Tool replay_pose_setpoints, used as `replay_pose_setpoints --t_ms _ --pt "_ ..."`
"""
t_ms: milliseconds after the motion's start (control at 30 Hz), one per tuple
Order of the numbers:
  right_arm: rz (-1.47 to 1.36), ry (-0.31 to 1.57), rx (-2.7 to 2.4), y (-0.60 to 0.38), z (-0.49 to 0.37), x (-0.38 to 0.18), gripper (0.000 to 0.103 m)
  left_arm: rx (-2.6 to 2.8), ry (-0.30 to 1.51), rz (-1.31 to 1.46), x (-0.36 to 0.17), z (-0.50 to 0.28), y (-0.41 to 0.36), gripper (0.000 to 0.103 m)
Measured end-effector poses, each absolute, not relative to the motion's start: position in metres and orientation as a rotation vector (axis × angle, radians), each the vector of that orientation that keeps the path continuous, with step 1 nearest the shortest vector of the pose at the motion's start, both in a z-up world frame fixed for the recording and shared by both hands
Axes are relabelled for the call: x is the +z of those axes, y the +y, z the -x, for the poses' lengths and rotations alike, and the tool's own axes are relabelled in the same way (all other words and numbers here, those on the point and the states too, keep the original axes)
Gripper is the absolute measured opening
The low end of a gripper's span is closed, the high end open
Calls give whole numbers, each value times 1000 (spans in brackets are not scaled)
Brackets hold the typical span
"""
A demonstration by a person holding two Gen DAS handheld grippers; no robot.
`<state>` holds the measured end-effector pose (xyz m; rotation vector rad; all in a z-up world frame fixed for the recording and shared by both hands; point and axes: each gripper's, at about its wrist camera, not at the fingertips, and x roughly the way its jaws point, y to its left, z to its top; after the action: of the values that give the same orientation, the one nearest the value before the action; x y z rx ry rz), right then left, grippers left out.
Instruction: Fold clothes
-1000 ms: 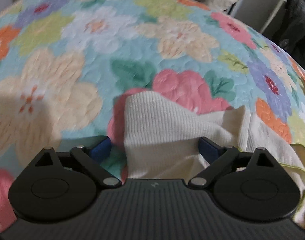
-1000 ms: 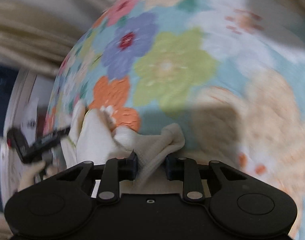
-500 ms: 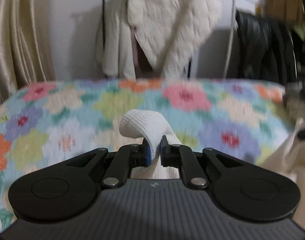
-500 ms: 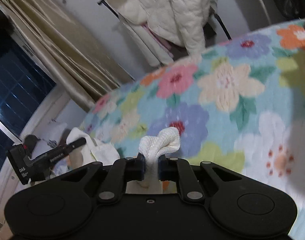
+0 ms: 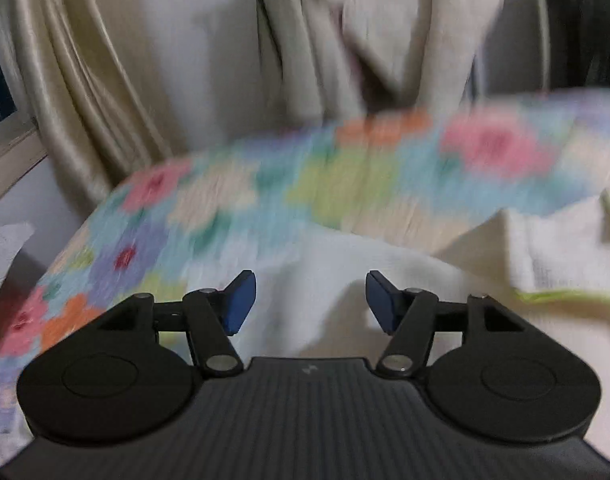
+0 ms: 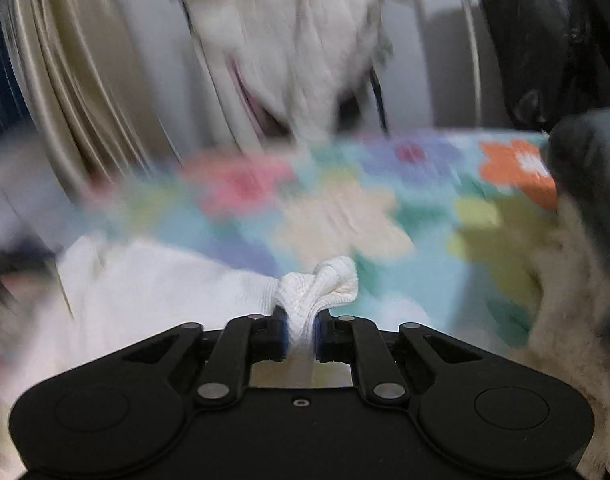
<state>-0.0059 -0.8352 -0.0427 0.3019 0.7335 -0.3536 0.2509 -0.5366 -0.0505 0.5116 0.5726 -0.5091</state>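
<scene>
Left wrist view: left gripper (image 5: 310, 300) with its blue-padded fingers (image 5: 237, 303) spread wide, nothing between them. Just beyond and below them lies the cream garment (image 5: 329, 280), spread over the flowered quilt (image 5: 345, 176). To the right the cloth bunches into a raised fold (image 5: 553, 248) with a thin yellow-green edge under it. Quilt is blurred by motion; flowers in pink, orange, purple, green. Behind the quilt a beige curtain (image 5: 77, 92) hangs at left, a pale quilted coat (image 5: 385, 32) hangs in the middle, and something dark sits at the far right.

Right wrist view: right gripper (image 6: 299, 334), fingers closed on a bunched corner of the cream garment (image 6: 325, 284); a knot of ribbed cloth pokes up above the fingertips. The rest of the garment trails off to the left (image 6: 145, 280) across the quilt (image 6: 385, 208). At the right edge, a fuzzy tan sleeve (image 6: 565, 288) and a dark grey shape above it, too close and blurred to identify. Pale coat (image 6: 305, 40) and curtain (image 6: 65, 60) again in the background, a black garment (image 6: 545, 40) at upper right. Whole frame heavily smeared.
</scene>
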Motion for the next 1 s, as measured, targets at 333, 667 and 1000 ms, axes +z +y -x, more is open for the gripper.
replay_pose_setpoints --t_ms 333,667,1000 --pt "-328 692 -405 -812 29 -12 53 -700 605 -468 -41 -196 -519 72" --pt "-315 702 -318 -731 59 -7 54 -983 778 -489 -75 -174 -610 22" --pt "-226 997 -203 -687 124 -63 54 -1007 646 -315 -49 -165 -636 38"
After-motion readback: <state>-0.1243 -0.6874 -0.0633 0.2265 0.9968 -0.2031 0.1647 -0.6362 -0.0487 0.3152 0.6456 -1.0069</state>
